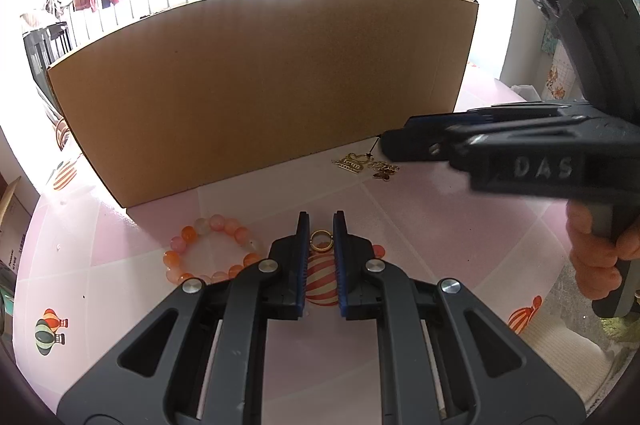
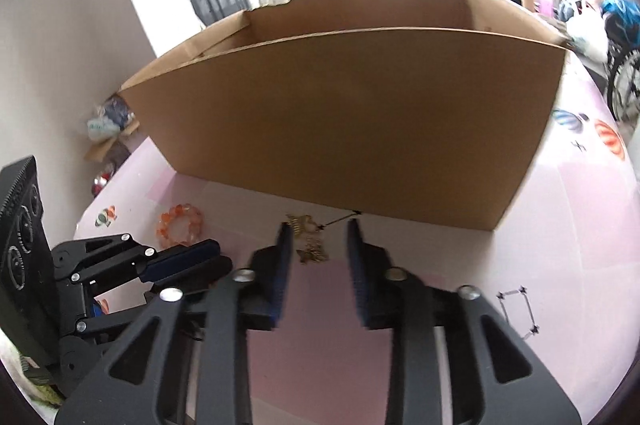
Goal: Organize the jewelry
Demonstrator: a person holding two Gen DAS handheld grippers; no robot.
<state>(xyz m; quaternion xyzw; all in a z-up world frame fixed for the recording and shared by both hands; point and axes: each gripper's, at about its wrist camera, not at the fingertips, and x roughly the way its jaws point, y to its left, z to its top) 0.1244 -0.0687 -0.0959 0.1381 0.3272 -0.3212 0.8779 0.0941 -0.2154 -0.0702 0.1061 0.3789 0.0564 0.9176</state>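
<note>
My left hand-held gripper (image 1: 321,225) pinches the gold ring (image 1: 321,241); my right hand-held gripper (image 2: 318,245) hangs part-open, empty, over the gold charms (image 2: 308,245) — centre, lower, then close gently.

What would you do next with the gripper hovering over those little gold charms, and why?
Probably lower the right gripper a little and close it on the gold charms. Its jaws stand apart with nothing pinched, and the charms lie loose on the pink table between their tips, just in front of the open cardboard box. The left gripper already has its jaws around a gold ring.
</note>
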